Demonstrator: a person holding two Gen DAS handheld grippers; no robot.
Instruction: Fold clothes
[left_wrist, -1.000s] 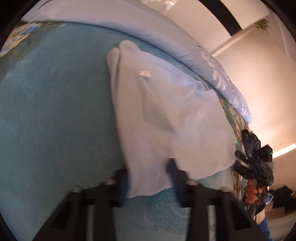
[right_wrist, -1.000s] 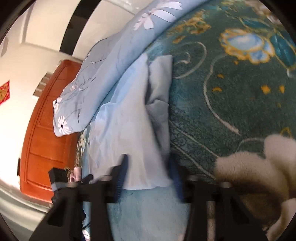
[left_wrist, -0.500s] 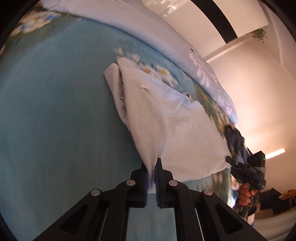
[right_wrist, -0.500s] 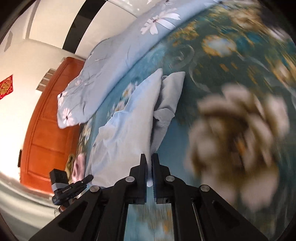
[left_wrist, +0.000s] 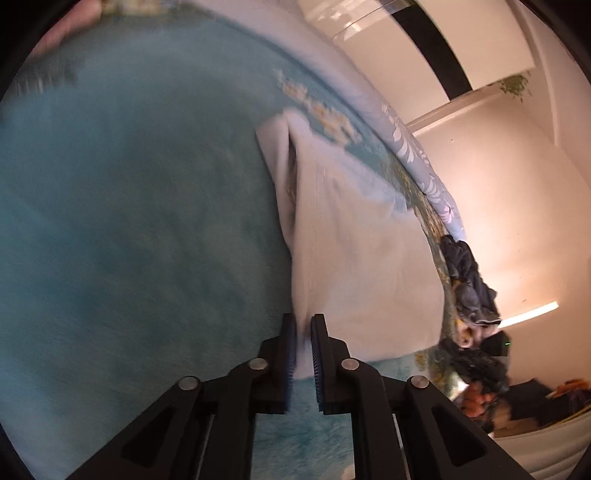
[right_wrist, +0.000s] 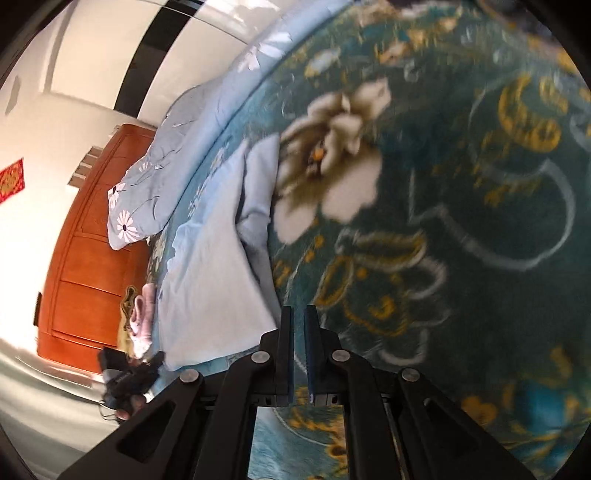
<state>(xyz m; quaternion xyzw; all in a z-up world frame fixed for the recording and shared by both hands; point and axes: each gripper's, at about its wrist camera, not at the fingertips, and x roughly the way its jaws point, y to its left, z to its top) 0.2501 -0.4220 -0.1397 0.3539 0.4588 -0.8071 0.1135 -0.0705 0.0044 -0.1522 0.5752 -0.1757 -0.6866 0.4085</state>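
On the teal floral bedspread (left_wrist: 129, 221) lies the pale blue garment (left_wrist: 351, 266), partly doubled over. A second ago both hand-held grippers stood spread at its near edge; now the left hand-held gripper (left_wrist: 303, 332) pinches one near corner, though its jaws are easing slightly apart. The right hand-held gripper (right_wrist: 298, 332) is pressed nearly together at the other corner (right_wrist: 271, 317); whether cloth sits between its pads is unclear. Both corners look taken, so the fold can probably be carried over.

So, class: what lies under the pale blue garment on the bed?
The pale blue garment rests on a teal flowered blanket, which shows all around it. The blanket directly beneath is covered, so anything lying there cannot be seen.
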